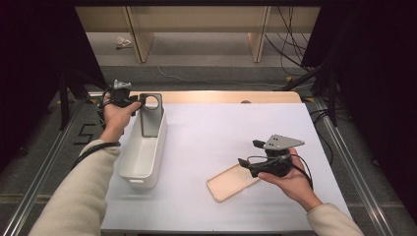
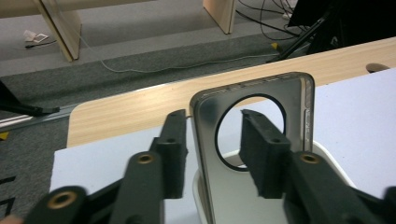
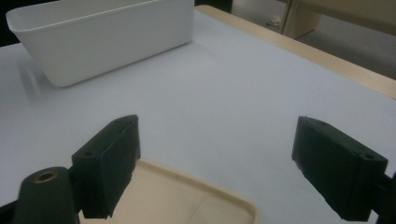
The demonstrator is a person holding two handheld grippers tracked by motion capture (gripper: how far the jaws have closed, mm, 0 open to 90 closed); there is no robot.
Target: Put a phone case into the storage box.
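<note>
So the left tool (image 1: 138, 101) is up at the far end of the long white plastic bin (image 1: 142, 150), which sits on the left side of the white-topped table (image 1: 236, 132). Standing upright in that far end of the bin is a grey metal plate with rounded corners and a big round hole near the top (image 1: 150, 115). In the left gripper view the plate (image 2: 254, 140) sits right between the two black jaws, one pad on each face, but there's a visible gap on the near side, so the tool isn't squeezing it, just loosely spread around it. Can't tell if the far pad actually touches.

The right tool (image 1: 248, 155) is over on the right half of the table, well apart from the bin, hovering at the far corner of a shallow beige plastic tray (image 1: 231, 183) lying flat on the table. Its jaws are spread wide with nothing between them; in the right gripper view the tray's corner (image 3: 187, 196) is just below the left pad.
</note>
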